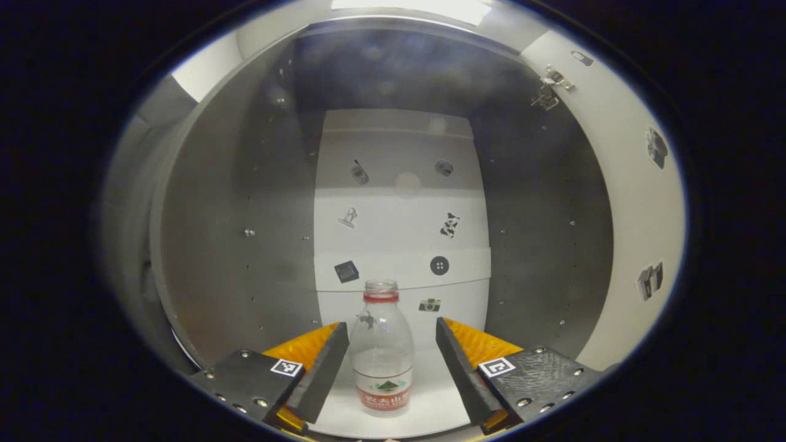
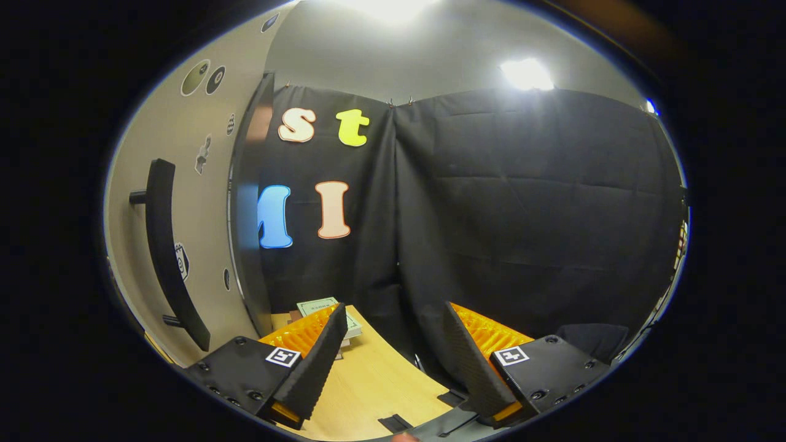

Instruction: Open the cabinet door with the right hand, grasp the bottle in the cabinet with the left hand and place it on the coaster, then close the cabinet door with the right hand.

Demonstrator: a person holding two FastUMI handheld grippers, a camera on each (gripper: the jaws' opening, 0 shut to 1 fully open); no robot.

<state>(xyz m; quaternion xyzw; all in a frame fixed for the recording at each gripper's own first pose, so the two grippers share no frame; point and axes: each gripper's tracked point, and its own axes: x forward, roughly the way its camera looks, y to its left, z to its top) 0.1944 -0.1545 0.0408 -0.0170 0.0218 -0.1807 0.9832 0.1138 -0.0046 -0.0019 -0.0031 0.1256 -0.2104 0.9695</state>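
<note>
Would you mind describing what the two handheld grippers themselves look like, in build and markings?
Both look alike. The left gripper has two wedge-shaped fingers with a foam-like inner face, ribbed backing behind them, and flat dark mounting blocks studded with screws. Each block carries a small square black-and-white marker. The right gripper shows the same fingers, screwed blocks and marker.

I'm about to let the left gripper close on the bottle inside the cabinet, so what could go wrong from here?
1. The bottle looks empty, uncapped and light. It stands nearer one finger of the open left gripper, so that finger may touch first and tip it.
2. The cabinet's side walls are close, so lifting out could clip them.
3. The right gripper hangs open, away from the door handle, so the cabinet door might swing.
</note>
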